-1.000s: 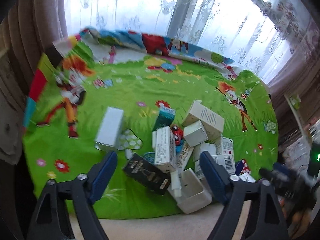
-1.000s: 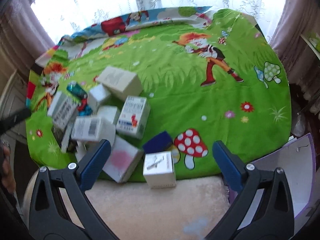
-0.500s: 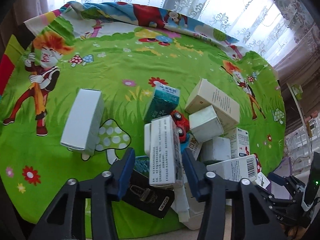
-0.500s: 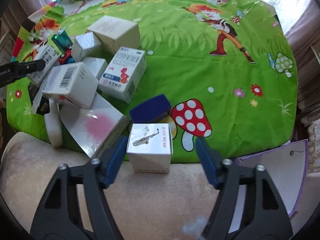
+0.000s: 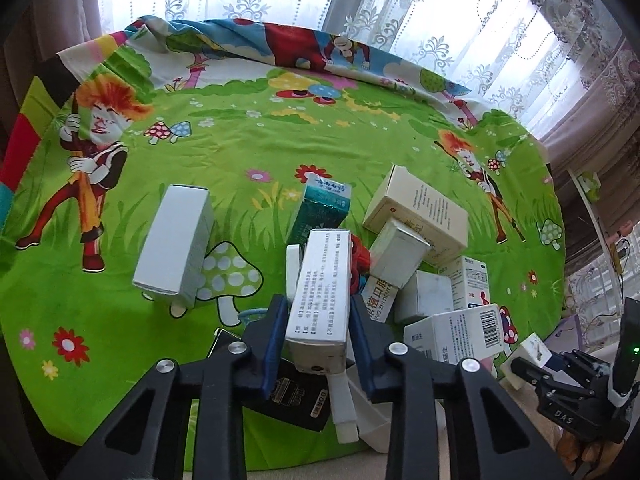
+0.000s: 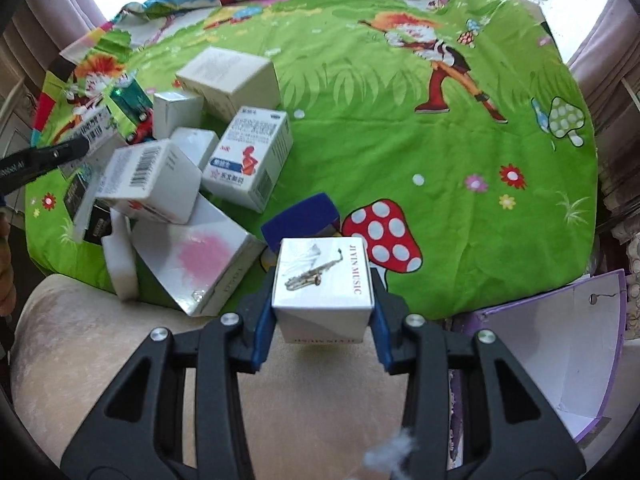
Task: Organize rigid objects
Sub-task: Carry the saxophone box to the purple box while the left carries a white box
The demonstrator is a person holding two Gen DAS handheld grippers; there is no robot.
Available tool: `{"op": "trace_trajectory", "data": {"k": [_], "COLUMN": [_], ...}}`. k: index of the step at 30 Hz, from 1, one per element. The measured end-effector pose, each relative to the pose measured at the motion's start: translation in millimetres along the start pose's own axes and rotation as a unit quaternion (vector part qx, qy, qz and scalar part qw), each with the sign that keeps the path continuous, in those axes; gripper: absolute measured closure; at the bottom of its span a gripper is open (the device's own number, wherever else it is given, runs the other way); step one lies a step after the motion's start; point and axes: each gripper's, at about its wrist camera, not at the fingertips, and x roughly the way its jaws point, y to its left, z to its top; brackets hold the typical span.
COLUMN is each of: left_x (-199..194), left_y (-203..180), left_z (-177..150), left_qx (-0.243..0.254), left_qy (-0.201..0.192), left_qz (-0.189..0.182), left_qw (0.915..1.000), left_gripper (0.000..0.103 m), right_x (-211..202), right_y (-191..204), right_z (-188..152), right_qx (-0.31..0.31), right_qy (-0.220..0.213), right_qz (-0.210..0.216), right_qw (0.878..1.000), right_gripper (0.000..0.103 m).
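Observation:
A tall white box with printed text (image 5: 320, 292) leans on a heap of boxes on the green cartoon cloth (image 5: 260, 152). My left gripper (image 5: 318, 320) is closing on it, and both blue pads touch its long sides. At the cloth's near edge stands a white cube box with a saxophone picture (image 6: 324, 276). My right gripper (image 6: 322, 308) is closing around it with its pads against both sides. In the left wrist view the right gripper (image 5: 560, 368) shows at the lower right.
The heap holds a teal box (image 5: 322, 210), a cream box (image 5: 416, 212), a barcode box (image 6: 152, 184), a black box (image 5: 296, 392) and a red toy car (image 5: 360, 256). A lone white box (image 5: 174, 240) lies left. A blue block (image 6: 302, 220) and an open purple-edged box (image 6: 560, 352) flank the cube.
Both grippers came down with wide jaws and closed in. The left now has the tall text box between its pads, the right the saxophone cube.

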Motion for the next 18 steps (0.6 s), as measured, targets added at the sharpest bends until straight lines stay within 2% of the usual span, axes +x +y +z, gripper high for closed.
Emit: {"op": "trace_trajectory", "data": {"k": [5, 7, 9, 14, 18], "left_x": [-17, -25, -29, -17, -23], "left_y": [0, -4, -6, 4, 1], "left_z": [0, 1, 3, -2, -4], "left_qx": [-0.007, 0.0, 0.001, -0.028, -0.031], "left_qy": [-0.019, -0.028, -0.033, -0.008, -0.012], "left_qz": [-0.008, -0.011, -0.013, -0.029, -0.045], "left_qw": [0.9998, 0.9995, 0.9994, 0.9992, 0.9984], "left_gripper": [0.071, 0.078, 0.078, 0.078, 0.078], "right_x": [-19, -26, -28, -29, -36], "right_y": [-4, -7, -12, -15, -20], "right_z": [-1, -3, -4, -8, -9], "right_qx": [0.005, 0.01, 0.017, 0.024, 0.027], "right_qy": [-0.022, -0.029, -0.031, -0.033, -0.043], "right_qz": [0.011, 0.015, 0.019, 0.022, 0.022], "right_qw": [1.0, 0.999, 0.999, 0.999, 0.998], "right_gripper": [0.058, 0.058, 0.058, 0.058, 0.058]}}
